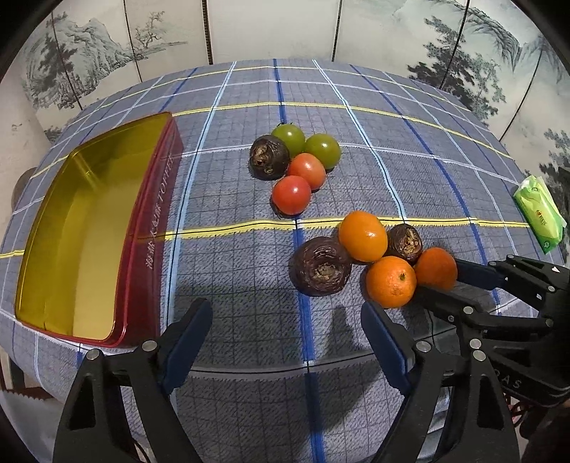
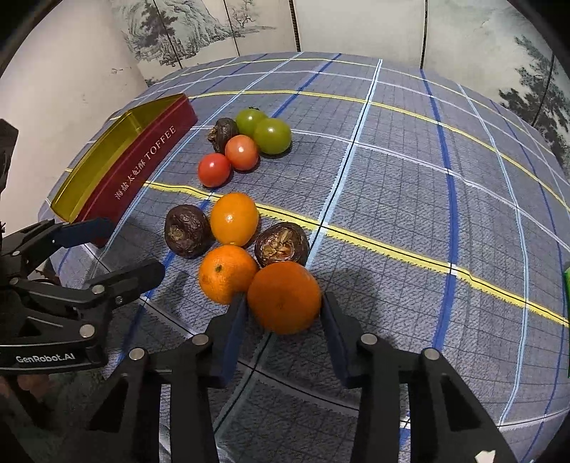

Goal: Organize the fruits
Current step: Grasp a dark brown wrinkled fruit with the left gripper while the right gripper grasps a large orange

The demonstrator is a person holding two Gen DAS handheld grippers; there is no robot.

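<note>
Fruits lie on a checked tablecloth. A near cluster holds three oranges and two dark brown fruits; a far cluster holds two red tomatoes (image 1: 291, 194), two green tomatoes (image 1: 322, 149) and one dark fruit (image 1: 269, 156). My right gripper (image 2: 284, 302) has its two fingers against the sides of the nearest orange (image 2: 284, 297), which rests on the cloth; it also shows in the left wrist view (image 1: 435, 272). My left gripper (image 1: 285, 320) is open and empty, near the table's front edge, apart from the big dark fruit (image 1: 321, 270). An empty red and gold toffee tin (image 1: 85, 228) stands at the left.
A green tissue pack (image 1: 538, 213) lies at the table's right edge. A painted folding screen (image 1: 270, 28) stands behind the table. The tin also shows in the right wrist view (image 2: 142, 160), at the far left.
</note>
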